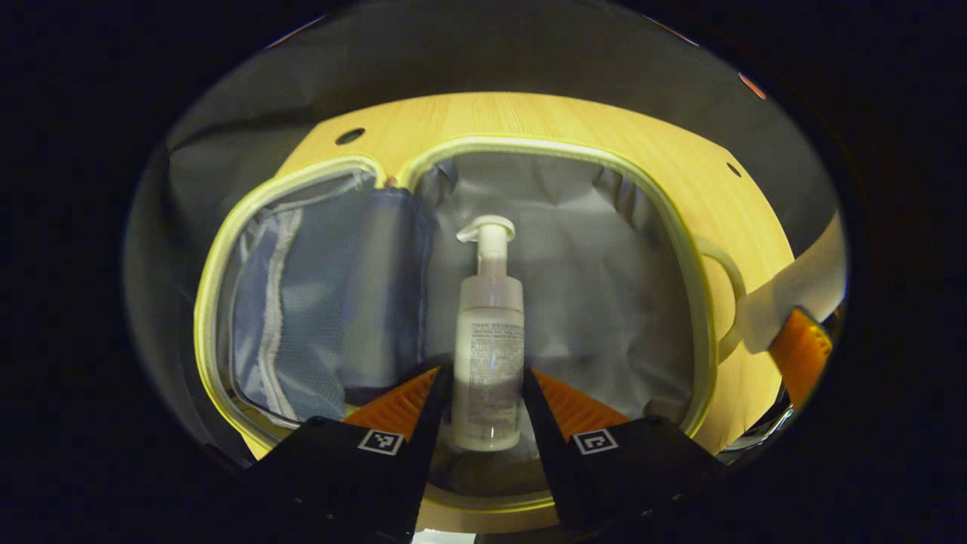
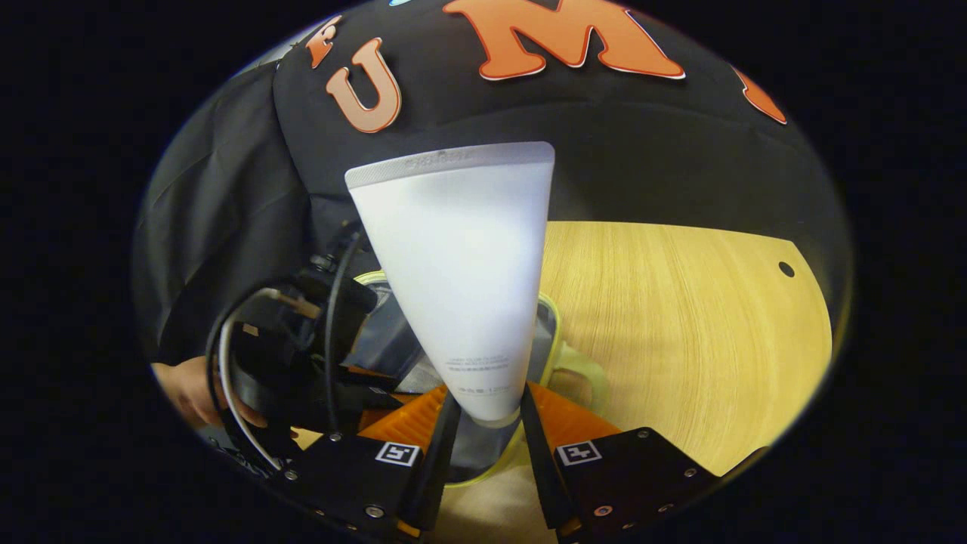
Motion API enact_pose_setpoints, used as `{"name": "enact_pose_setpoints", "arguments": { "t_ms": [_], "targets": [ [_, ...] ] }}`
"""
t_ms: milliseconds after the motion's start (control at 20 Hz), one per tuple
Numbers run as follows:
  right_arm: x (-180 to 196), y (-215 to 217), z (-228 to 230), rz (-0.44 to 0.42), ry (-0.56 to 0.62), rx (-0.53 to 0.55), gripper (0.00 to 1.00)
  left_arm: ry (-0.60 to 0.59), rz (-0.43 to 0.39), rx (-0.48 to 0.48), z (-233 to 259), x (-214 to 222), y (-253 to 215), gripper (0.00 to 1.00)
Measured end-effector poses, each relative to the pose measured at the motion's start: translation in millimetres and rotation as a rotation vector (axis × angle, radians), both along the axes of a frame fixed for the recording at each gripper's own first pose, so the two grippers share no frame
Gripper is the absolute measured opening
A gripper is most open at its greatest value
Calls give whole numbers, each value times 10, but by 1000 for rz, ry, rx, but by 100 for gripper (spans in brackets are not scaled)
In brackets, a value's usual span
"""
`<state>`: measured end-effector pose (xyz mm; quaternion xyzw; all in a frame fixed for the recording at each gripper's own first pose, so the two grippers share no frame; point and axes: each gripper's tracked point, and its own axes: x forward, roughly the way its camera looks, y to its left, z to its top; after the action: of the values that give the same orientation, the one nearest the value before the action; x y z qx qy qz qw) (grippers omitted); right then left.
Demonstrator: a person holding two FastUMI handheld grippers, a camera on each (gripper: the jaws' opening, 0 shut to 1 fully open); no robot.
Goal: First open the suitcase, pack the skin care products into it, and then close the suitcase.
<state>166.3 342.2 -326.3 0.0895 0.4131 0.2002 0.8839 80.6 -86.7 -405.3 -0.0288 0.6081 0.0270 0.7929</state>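
Note:
The suitcase (image 1: 684,249) lies open on the wooden table, pale yellow-green at the rim, grey-lined, with a mesh pocket (image 1: 287,302) in its left half. My left gripper (image 1: 487,375) is shut on a clear pump bottle (image 1: 489,332) with a white pump head, held upright over the right half. In the right gripper view, my right gripper (image 2: 487,397) is shut on the narrow end of a white tube (image 2: 461,257), crimped end up, above the suitcase's rim (image 2: 557,325). That tube (image 1: 804,276) and a finger of the right gripper (image 1: 801,351) appear at the far right of the left gripper view.
The wooden table (image 2: 680,325) stretches to the right of the suitcase, with small holes near its corners. The suitcase handle (image 2: 585,374) sticks out on that side. A hand (image 2: 189,393) holds the left gripper (image 2: 302,363) close beside my right one. Black cloth walls surround the table.

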Motion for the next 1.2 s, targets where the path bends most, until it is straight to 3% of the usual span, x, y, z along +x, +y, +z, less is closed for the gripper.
{"name": "enact_pose_setpoints", "arguments": {
  "t_ms": [50, 150, 400, 500, 550, 600, 650, 700, 850, 1000, 1200],
  "targets": [
    [-28, 38, -24, 8, 11, 1, 48, -28, 3, 14, 83, 3, 46, 66],
    [-53, 117, -39, 19, 21, 6, 52, -82, 19, 47, 293, -45, 167, 66],
    [-154, 311, -233, 38, 110, 5, 52, -290, 68, 319, 910, -97, 1024, 66],
    [-200, 368, -312, 32, 160, 6, 52, -327, 100, 380, 1061, -188, 1269, 66],
    [-216, 399, -330, 26, 182, 8, 48, -324, 122, 385, 1076, -257, 1344, 66],
    [-231, 418, -373, 17, 211, 1, 52, -315, 147, 385, 1079, -353, 1423, 66],
    [-253, 445, -402, 5, 237, 1, 47, -304, 169, 384, 1065, -437, 1483, 66],
    [-258, 464, -422, -10, 260, 1, 52, -295, 192, 389, 1062, -519, 1549, 66],
    [-296, 476, -534, -54, 339, -3, 52, -300, 252, 407, 1082, -672, 1711, 63],
    [-180, 481, -688, -114, 363, -21, 52, -288, 282, 422, 1113, -802, 1895, 66],
    [-302, 502, -859, -147, 443, -60, 52, -276, 318, 436, 1073, -960, 2109, 66]
  ]
}}
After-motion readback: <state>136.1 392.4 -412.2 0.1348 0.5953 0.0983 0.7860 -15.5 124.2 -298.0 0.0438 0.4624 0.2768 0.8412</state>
